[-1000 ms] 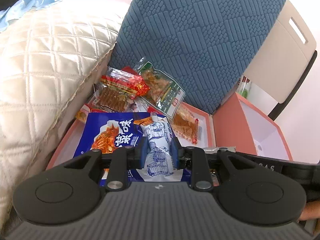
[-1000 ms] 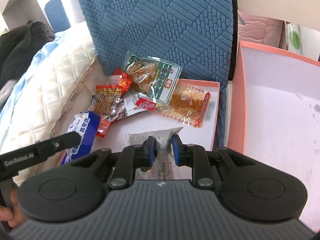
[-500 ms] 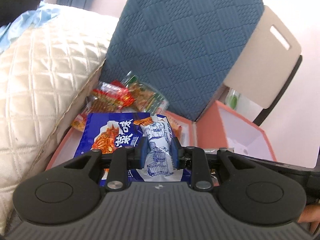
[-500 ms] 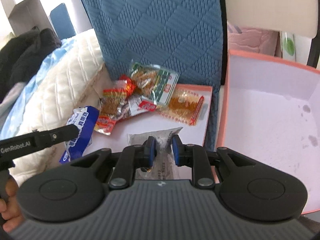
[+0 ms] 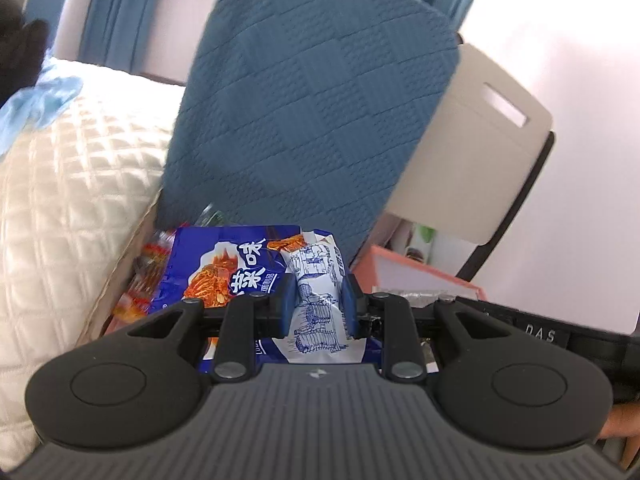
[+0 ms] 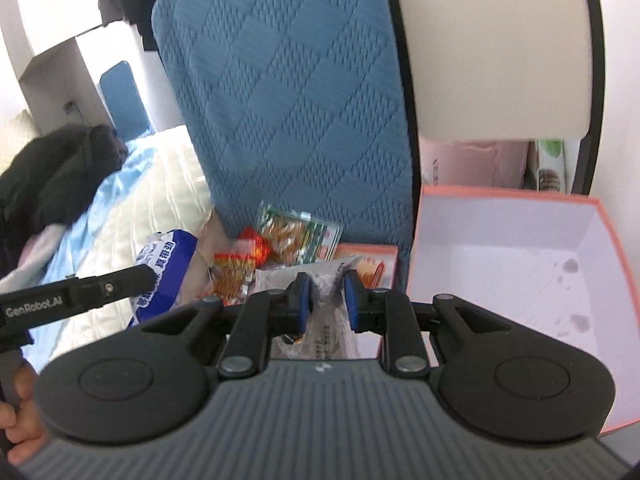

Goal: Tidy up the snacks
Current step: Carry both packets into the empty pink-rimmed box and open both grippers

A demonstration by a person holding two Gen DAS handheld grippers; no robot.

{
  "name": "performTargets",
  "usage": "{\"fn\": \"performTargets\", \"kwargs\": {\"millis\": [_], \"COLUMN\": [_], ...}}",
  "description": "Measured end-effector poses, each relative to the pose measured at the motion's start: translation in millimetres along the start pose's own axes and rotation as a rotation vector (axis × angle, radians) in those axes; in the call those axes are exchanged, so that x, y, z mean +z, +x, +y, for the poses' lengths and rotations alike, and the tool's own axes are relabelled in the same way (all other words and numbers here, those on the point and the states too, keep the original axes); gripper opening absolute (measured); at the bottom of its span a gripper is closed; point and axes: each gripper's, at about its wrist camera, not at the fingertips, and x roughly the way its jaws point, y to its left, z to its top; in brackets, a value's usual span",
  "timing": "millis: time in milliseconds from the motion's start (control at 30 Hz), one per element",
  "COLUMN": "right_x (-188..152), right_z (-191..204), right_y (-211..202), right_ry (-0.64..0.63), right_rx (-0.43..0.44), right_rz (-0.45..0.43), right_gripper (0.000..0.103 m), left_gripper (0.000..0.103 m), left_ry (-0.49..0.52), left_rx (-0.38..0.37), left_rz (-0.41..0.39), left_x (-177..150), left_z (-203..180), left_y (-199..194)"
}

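My left gripper (image 5: 316,300) is shut on a blue and white snack bag (image 5: 240,272), pinching its crumpled white edge, and holds it up off the tray. The same blue bag (image 6: 164,272) shows at the left of the right wrist view beside the left gripper's finger (image 6: 108,288). My right gripper (image 6: 325,298) is shut on a clear grey snack packet (image 6: 320,276), lifted above the pink tray lid (image 6: 368,250). On that lid lie a green packet (image 6: 304,236), a red and orange packet (image 6: 236,264) and an orange packet (image 6: 370,270).
An empty pink box (image 6: 520,264) with a white inside stands open to the right. A blue quilted chair back (image 6: 288,112) rises behind the snacks. A cream quilted bed cover (image 5: 68,208) lies at the left. A hand (image 6: 20,420) grips the left tool.
Both grippers have risen with their packets still pinched. The snacks on the lid look smaller and lower, and more of the chair back and the room behind shows.
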Motion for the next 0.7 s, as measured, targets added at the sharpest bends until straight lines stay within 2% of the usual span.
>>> {"fn": "performTargets", "kwargs": {"millis": [467,700], "right_x": [51,57], "right_z": [-43,-76], "right_y": [-61,-79], "right_ry": [0.01,0.038], "right_rx": [-0.029,-0.067], "right_rz": [-0.112,-0.129], "right_gripper": [0.022,0.022], "left_gripper": [0.029,0.029], "left_ry": [0.059,0.103], "left_rx": [-0.071,-0.116], "left_rz": [-0.055,-0.016], "left_x": [38,37], "left_z": [-90,-139], "left_y": [-11,7]}}
